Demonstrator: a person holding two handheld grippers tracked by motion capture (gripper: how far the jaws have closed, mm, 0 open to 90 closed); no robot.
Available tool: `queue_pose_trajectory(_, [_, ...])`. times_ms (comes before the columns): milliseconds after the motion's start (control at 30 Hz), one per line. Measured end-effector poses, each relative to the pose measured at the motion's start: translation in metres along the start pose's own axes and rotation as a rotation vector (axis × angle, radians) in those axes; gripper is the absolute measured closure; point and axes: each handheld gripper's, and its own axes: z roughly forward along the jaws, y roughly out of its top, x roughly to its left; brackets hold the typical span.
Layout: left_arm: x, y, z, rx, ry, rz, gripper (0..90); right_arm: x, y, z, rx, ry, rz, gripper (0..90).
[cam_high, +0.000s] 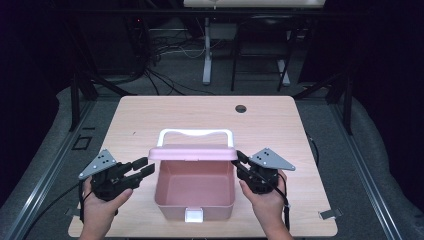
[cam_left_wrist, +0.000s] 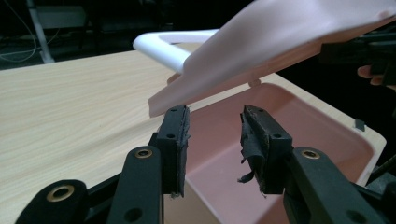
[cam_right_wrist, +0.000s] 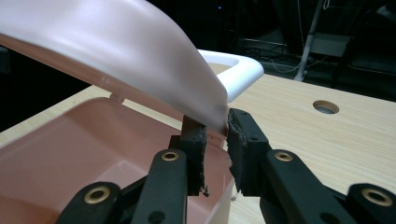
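A pink box (cam_high: 195, 187) sits in the lower middle of the high view, on the near part of the wooden bench (cam_high: 150, 115), with its open mouth facing up. Its pink lid (cam_high: 193, 153) is raised and hangs over the far edge of the box, and a white handle (cam_high: 196, 134) arches just behind it, toward the upper part of the frame. A small white latch (cam_high: 194, 215) shows on the front wall of the box, at the bottom centre.

The left claw (cam_high: 144, 167) is at the lower left of the high view, just beside the left wall of the box and near the left end of the lid. In the left gripper view its jaws stand apart with nothing between them; the lid's corner (cam_left_wrist: 161, 105) hangs just above and beyond the pads, not touching them, and the box interior (cam_left_wrist: 299, 135) lies behind.

The right claw (cam_high: 239, 161) is at the lower right of the high view, against the right end of the lid. In the right gripper view the two pads (cam_right_wrist: 198, 140) sit close together with the lid's edge (cam_right_wrist: 219, 119) dropping between them, so this claw grips the lid at its corner above the box rim.

A round hole (cam_high: 241, 108) lies in the bench toward the upper right of the high view.
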Motion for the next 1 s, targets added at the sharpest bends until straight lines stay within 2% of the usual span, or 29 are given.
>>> queue_pose_trajectory(200, [0.001, -0.011, 0.010, 0.028, 0.011, 0.016, 59.5, 0.001, 0.002, 0.002, -0.010, -0.017, 0.004, 76.9])
queue_pose_trajectory(267, [0.001, -0.013, 0.013, 0.021, 0.014, 0.007, 59.0, 0.001, 0.003, 0.003, -0.014, -0.025, -0.006, 76.9])
queue_pose_trajectory(600, [0.008, -0.023, 0.020, 0.063, 0.027, -0.006, 58.9, 0.001, 0.009, 0.006, -0.022, -0.046, -0.013, 77.7])
queue_pose_trajectory(1000, [0.011, -0.026, 0.021, 0.061, 0.039, -0.019, 55.8, 0.001, 0.015, 0.012, -0.041, -0.077, -0.017, 79.7])
